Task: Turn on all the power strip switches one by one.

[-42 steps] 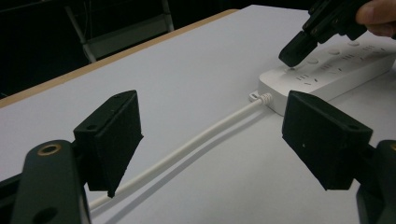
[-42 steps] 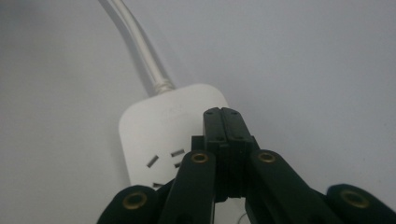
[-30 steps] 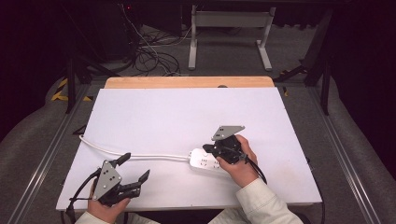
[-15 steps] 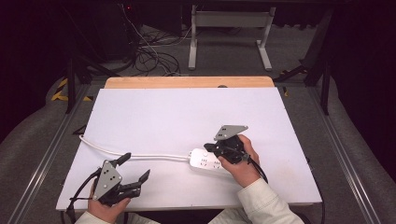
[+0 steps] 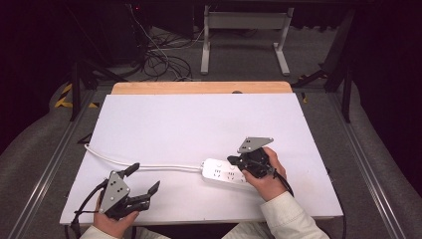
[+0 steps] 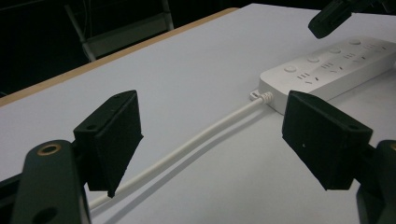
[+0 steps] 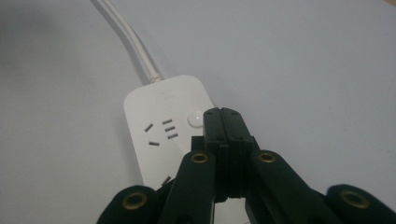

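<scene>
High view looks down on a white desk (image 5: 199,119) with a wooden strip along its far edge. Near the front left corner, a hand holds the left gripper (image 5: 142,180). Its two black jaws are spread wide apart and hold nothing. They point toward the right side of the desk.

A white cord (image 5: 144,165) starts at the left edge of the desk. It runs to the right, just past the far jaw of the left gripper, and goes into the left end of a white power strip (image 5: 224,172). The power strip lies flat near the front edge, a bit right of the middle of the desk.

Left gripper view shows the cord (image 6: 196,140) lying on the desk between the two open jaws, and the power strip (image 6: 327,70) farther off with round buttons and plug holes on top. One tip of the other gripper hangs over it at the top right.

On the right, a hand in a pale sleeve holds the right gripper (image 5: 233,160) over the right part of the power strip. Right gripper view shows the right gripper (image 7: 222,113) with both jaws pressed tight together and nothing between them. Its tip sits right beside a round white button (image 7: 194,117) on the power strip (image 7: 154,116); whether it touches the button cannot be told
</scene>
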